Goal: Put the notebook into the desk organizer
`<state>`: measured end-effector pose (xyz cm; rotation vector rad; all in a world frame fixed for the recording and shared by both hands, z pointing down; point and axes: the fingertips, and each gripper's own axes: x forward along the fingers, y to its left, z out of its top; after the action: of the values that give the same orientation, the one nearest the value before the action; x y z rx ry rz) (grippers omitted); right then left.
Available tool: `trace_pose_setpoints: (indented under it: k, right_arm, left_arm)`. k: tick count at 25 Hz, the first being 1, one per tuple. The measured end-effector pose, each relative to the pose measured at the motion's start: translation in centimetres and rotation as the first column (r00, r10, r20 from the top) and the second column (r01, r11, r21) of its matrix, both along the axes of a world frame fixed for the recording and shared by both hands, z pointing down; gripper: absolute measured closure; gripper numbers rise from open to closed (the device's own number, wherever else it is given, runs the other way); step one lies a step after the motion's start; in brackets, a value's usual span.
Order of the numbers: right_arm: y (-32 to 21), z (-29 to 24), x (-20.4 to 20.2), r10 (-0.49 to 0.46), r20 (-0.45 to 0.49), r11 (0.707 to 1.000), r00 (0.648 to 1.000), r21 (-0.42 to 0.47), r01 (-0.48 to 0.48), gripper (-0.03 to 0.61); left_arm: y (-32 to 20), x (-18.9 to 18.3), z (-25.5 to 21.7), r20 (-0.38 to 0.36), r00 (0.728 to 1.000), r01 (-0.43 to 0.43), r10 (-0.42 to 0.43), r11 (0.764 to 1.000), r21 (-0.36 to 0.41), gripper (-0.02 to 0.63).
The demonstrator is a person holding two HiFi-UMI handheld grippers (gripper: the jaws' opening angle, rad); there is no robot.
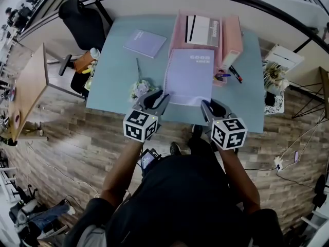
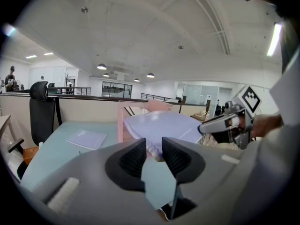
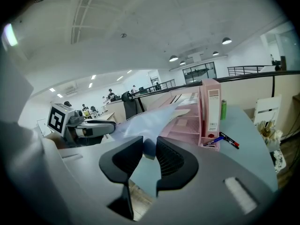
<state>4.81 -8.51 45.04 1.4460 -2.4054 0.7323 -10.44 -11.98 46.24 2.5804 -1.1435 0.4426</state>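
A lavender spiral notebook (image 1: 189,75) hangs tilted over the near half of the light blue desk (image 1: 110,81), its far edge toward the pink desk organizer (image 1: 177,32). My left gripper (image 1: 160,95) is shut on the notebook's near left corner, by the spiral edge (image 2: 151,146). My right gripper (image 1: 204,104) is shut on the near right corner (image 3: 149,150). In the left gripper view the notebook (image 2: 164,125) rises in front of the organizer (image 2: 120,121), with the right gripper (image 2: 220,123) at its far side. The right gripper view shows the organizer (image 3: 187,121) beyond the notebook (image 3: 150,118).
A white book (image 1: 201,31) and a pink binder (image 1: 232,37) stand in the organizer. A second lavender notebook (image 1: 145,42) lies at the back left. Pens (image 1: 231,73) lie right of the organizer, a small flower bunch (image 1: 139,89) near the left gripper. A black chair (image 1: 82,22) stands left.
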Motion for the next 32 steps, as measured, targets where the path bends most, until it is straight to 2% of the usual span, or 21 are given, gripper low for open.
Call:
trace_pose_setpoints:
  k: [15, 32]
  right_arm:
    - [4.7, 0.0, -1.0, -0.031, -0.002, 0.999, 1.000, 0.014, 0.031, 0.489]
    - [6.4, 3.8, -1.1, -0.031, -0.010, 0.998, 0.999, -0.058, 0.030, 0.488]
  left_arm:
    - [4.9, -1.1, 0.3, -0.017, 1.000, 0.005, -0.005, 1.000, -0.013, 0.449]
    - [6.7, -0.9, 4.4, 0.003, 1.000, -0.001, 0.001, 0.995, -0.096, 0.453]
